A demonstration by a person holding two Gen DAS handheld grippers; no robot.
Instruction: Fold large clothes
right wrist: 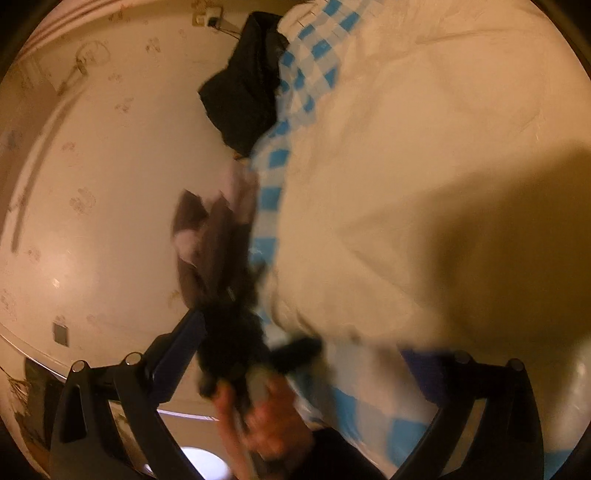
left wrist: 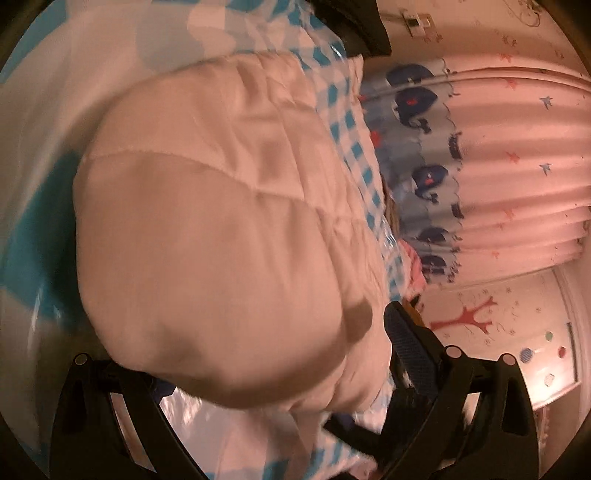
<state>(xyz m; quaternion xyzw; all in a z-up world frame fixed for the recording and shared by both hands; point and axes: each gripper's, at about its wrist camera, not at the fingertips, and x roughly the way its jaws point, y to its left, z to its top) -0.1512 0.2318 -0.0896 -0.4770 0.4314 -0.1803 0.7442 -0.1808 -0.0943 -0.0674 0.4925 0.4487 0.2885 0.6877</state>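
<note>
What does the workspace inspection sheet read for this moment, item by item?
Surface: bed sheet in blue and white checks, largely covered.
Job's things: pale quilted garment lies bulky over the bed; both views blurred.
Clutter: black bag or cloth at the bed edge; brown and pink cloth hanging beside it.
Grippers: left gripper has the quilted garment between its fingers, grip unclear; right gripper looks spread, a hand with dark fabric near it.
Cables: a cord runs from the wall socket.
Surroundings: whale-print curtain; wall with tree decal.
</note>
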